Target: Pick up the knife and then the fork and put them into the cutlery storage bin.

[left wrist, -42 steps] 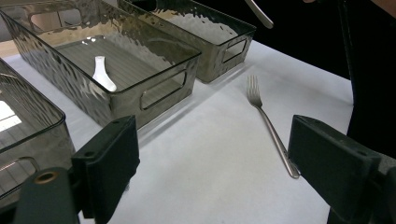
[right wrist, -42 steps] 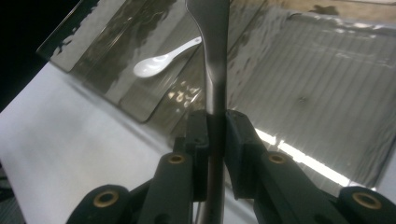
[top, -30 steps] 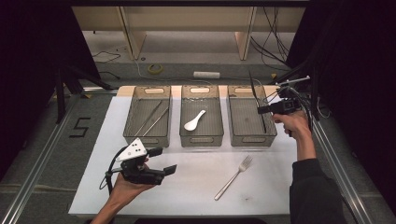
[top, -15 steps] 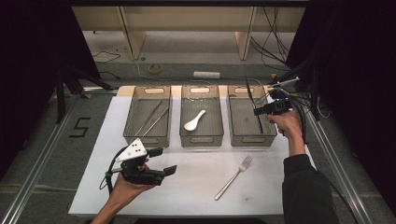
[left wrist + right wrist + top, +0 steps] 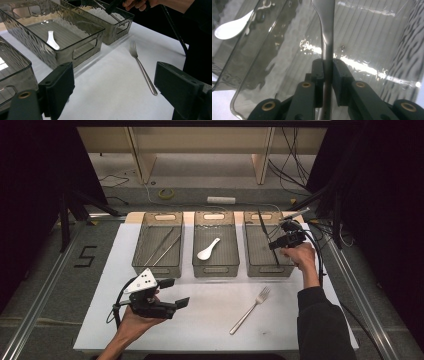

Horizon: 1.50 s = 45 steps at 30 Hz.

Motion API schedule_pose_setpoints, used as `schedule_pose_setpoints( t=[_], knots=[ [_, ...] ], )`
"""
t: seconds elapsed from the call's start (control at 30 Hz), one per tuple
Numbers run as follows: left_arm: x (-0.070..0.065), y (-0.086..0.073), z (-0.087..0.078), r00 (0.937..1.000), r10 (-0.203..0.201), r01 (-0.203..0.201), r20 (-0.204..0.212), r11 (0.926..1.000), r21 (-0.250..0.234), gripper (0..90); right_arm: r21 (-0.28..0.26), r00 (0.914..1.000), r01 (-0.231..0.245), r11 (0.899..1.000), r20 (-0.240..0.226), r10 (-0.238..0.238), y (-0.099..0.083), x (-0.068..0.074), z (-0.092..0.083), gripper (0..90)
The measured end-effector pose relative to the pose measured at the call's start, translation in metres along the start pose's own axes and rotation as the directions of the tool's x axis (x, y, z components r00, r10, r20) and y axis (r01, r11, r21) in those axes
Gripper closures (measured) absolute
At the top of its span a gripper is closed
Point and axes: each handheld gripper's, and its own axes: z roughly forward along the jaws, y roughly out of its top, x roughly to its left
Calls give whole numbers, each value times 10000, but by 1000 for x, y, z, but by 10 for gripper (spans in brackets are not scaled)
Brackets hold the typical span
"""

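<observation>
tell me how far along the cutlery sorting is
Looks done: chopsticks lie in the left bin, the white spoon in the middle bin. In hand: the right gripper is shut on a metal utensil over the right bin. Left: the fork on the table; the left gripper is open and idle.

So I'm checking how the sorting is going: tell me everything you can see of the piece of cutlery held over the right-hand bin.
The metal utensil is slim, grey and shiny, probably steel. The right tongs are shut on its narrow handle, which widens above the grip. Its working end is cut off in the right gripper view, so its type is unclear. In the high view it shows as a thin dark rod slanting up and away from the hand, over the right-hand bin, a clear ribbed tray. Whether it touches the tray cannot be told.
</observation>
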Motion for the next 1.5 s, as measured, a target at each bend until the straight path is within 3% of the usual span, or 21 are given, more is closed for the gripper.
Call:
schedule_pose_setpoints(
  t=[0.33, 0.4, 0.47, 0.53, 0.67, 0.8, 0.9, 1.03, 1.23, 1.4, 1.5],
  knots=[
    [0, 0, 0, 10000, 16, -17, 38, 10000, 59, 162, 482, 9994, -174, 9987, 298, 159, -4, 2, 12, 798],
    [-1, 0, 0, 10000, 65, -66, 65, 9999, 90, 162, 734, 9996, -216, 9971, 213, 201, -6, 2, 15, 756],
    [-1, 0, 1, 10000, 41, -41, 72, 10000, 68, 161, 572, 9982, -332, 9978, 514, 303, -5, 4, 15, 592],
    [-1, 0, 0, 10000, 52, -52, 61, 10000, 71, 161, 403, 9983, -309, 9987, 512, 289, -3, 6, 12, 533],
    [0, 0, 0, 10000, -1, 1, 32, 10000, -20, 161, -151, 9979, -77, 9999, 635, 87, 1, 10, -1, 445],
    [1, 0, -1, 10000, -74, 75, 36, 9999, -116, 162, -547, 9976, 464, 9974, 535, -435, 2, 20, -15, 420],
    [1, 0, -2, 9999, -119, 120, 50, 9998, -184, 161, -885, 9963, 861, 9923, 150, -851, -3, 31, -26, 375],
    [2, 0, -2, 9998, -220, 221, 36, 9995, -208, 161, -1439, 9849, 1658, 9756, -256, -1712, -17, 57, -40, 351],
    [2, 0, -2, 9997, -231, 231, 18, 9995, -231, 161, -1923, 9665, 2280, 9545, -739, -2458, -49, 90, -54, 338],
    [3, 0, -3, 9996, -271, 271, 14, 9992, -277, 161, -1882, 9546, 2662, 9454, -849, -2857, -79, 110, -48, 317],
    [3, 0, -2, 9996, -280, 281, 10, 9993, -262, 161, -1994, 9463, 2708, 9418, -1240, -2984, -94, 119, -44, 320]
  ],
)
